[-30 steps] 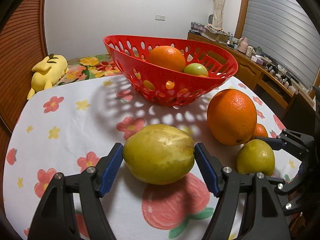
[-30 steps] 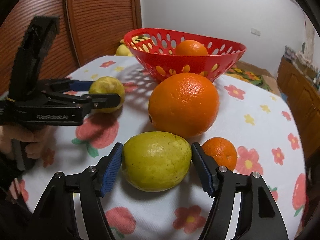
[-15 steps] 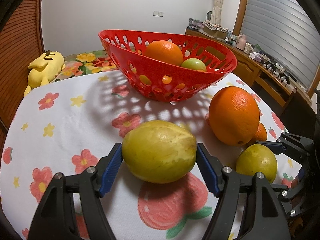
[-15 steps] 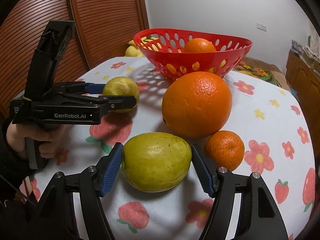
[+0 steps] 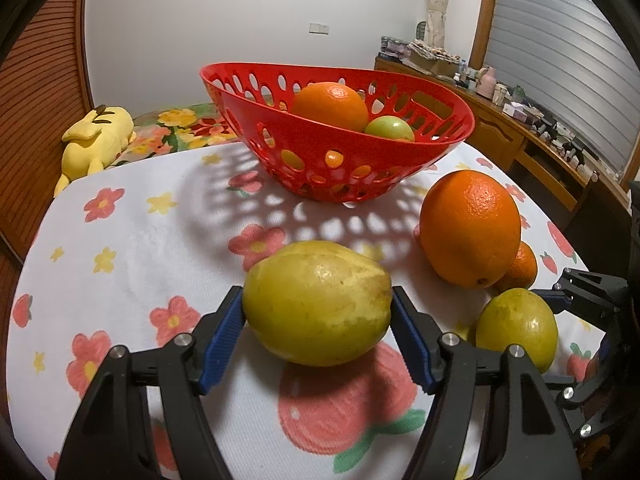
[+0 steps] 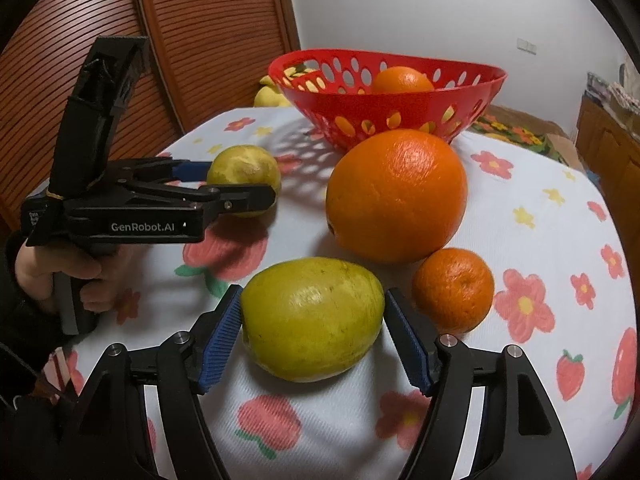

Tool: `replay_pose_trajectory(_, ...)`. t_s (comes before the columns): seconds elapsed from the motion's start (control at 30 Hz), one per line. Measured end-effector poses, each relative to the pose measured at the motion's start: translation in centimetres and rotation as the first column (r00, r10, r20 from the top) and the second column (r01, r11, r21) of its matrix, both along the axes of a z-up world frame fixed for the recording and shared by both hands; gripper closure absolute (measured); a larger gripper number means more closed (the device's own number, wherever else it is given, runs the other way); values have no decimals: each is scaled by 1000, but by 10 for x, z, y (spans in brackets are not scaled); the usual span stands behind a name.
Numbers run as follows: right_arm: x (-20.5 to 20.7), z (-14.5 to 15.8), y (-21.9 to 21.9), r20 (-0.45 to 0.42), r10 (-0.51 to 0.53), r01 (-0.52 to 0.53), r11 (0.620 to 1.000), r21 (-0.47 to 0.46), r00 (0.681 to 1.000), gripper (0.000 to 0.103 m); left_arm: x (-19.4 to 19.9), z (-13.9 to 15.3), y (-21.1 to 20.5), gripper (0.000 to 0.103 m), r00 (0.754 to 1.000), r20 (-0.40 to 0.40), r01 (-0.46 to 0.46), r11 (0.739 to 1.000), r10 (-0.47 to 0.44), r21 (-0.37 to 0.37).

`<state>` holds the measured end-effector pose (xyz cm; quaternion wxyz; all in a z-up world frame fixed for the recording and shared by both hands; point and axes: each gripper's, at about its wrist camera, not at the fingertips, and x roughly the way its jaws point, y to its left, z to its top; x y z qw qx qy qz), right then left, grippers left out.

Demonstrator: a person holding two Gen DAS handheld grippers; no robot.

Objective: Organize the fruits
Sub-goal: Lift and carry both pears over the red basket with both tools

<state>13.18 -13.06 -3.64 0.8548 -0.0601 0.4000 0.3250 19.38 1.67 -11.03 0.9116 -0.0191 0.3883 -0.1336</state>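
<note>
We hold one yellow-green fruit [image 5: 316,302] in our left gripper [image 5: 318,336], its blue pads pressed on both sides, just above the flowered tablecloth [image 5: 132,248]. Our right gripper [image 6: 312,338] is clamped on a second yellow-green fruit [image 6: 312,318] (this one seems to rest on the cloth). Just behind it stand a big orange [image 6: 396,196] and, to its right, a small mandarin [image 6: 452,290]. Farther away is the red basket [image 5: 344,152], holding an orange [image 5: 330,104] and a green fruit [image 5: 390,128].
</note>
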Motion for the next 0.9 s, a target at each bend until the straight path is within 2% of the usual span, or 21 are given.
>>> replay_pose_trajectory(0.37,-2,8,2,28,11,-10,1000,-17,1000,32,-8,32,4,32,998,62,0,999,2,-47)
replay_pose_trajectory(0.67,2,50,-9,108,0,-1,1000,6,994,32,-5,63,1,32,992,124,6,999,0,-43)
replay_pose_trajectory(0.9,22,83,-18,162,-18,16,1000,13,987,32,4,80,-2,32,988,157,11,999,-4,-46)
